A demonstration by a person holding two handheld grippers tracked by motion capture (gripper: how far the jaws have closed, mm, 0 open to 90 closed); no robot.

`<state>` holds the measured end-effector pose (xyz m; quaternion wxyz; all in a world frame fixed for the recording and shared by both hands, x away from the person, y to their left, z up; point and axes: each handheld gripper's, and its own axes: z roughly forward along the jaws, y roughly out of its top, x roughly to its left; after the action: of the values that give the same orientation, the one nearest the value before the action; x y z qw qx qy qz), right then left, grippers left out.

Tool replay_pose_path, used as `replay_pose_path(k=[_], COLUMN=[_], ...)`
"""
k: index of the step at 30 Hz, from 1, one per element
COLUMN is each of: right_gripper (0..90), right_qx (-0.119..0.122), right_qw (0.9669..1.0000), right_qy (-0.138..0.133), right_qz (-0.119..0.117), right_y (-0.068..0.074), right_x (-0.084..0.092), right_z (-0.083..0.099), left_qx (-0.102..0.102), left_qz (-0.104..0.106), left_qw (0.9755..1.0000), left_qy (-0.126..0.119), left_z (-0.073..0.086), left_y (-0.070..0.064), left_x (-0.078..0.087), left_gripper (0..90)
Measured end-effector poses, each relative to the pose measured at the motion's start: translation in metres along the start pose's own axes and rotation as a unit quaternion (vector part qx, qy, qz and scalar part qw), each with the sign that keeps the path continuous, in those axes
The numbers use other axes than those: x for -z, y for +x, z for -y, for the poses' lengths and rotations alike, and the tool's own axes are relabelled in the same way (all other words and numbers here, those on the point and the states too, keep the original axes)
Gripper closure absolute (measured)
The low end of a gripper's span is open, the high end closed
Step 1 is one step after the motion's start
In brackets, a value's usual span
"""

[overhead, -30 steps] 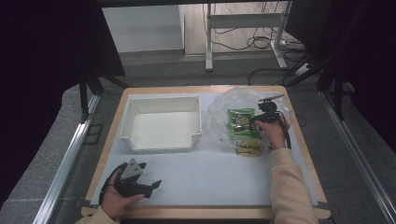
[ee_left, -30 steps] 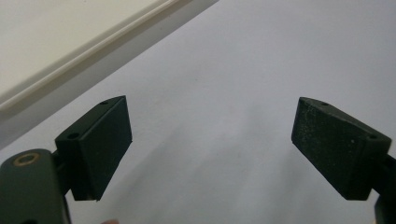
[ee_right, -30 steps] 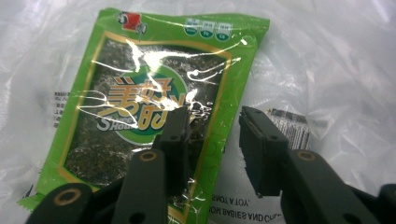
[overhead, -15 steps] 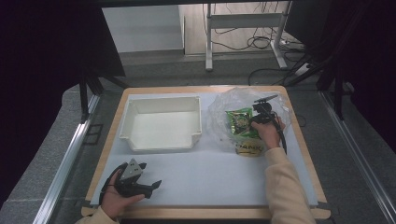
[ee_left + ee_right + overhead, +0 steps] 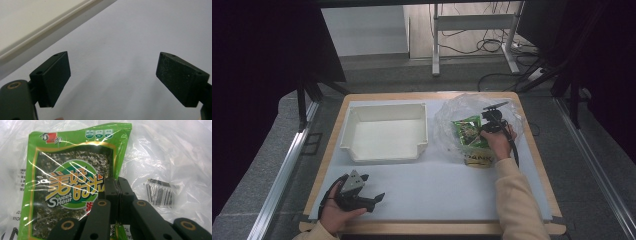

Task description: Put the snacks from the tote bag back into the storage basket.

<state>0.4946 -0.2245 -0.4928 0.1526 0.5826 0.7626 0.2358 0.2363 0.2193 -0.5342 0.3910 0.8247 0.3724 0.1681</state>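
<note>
— Tongs on the left: how do they stand?

— Spread wide, nothing between them, low over the white sheet at the bench's near-left corner. The cream tray sits just beyond, and nothing lies in the part of it I can see.

— And right of the tray?

— A crumpled clear plastic bag with a green seaweed packet under the film. A yellow-edged pack pokes out nearer the person, partly covered by the hand.

— The right tongs?

— Clenched at the packet's edge, pinching it through the plastic as far as I can make out. A barcode label shows through the bag just beside them.
</note>
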Motion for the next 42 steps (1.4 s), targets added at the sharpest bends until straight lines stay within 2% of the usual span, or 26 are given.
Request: replay_pose_path(k=[8, 23, 31, 34, 42], right_gripper=[89.8, 90.0, 90.0, 90.0, 90.0], right_qx=[-0.005, -0.003, -0.006, -0.009, -0.012], right_qw=[0.9997, 0.9987, 0.9974, 0.9960, 0.9940], right_qy=[-0.011, -0.038, -0.057, -0.065, -0.088], right_qz=[-0.022, -0.034, -0.044, -0.061, -0.065], right_y=[-0.002, -0.005, -0.008, -0.009, -0.010], right_x=[0.006, 0.024, 0.038, 0.042, 0.058], right_z=[0.000, -0.001, 0.001, 0.002, 0.004], left_qx=[0.001, 0.004, 0.005, 0.004, 0.004], left_qz=[-0.001, -0.002, -0.002, -0.003, -0.003], left_qw=[1.0000, 1.0000, 1.0000, 1.0000, 1.0000], left_qy=[-0.002, -0.007, -0.008, -0.008, -0.008], left_z=[0.000, 0.000, 0.001, 0.001, 0.001], left_y=[0.001, 0.003, 0.003, 0.003, 0.003], left_x=[0.001, 0.004, 0.005, 0.004, 0.005], left_gripper=[12.4, 12.5, 12.6, 12.6, 12.6])
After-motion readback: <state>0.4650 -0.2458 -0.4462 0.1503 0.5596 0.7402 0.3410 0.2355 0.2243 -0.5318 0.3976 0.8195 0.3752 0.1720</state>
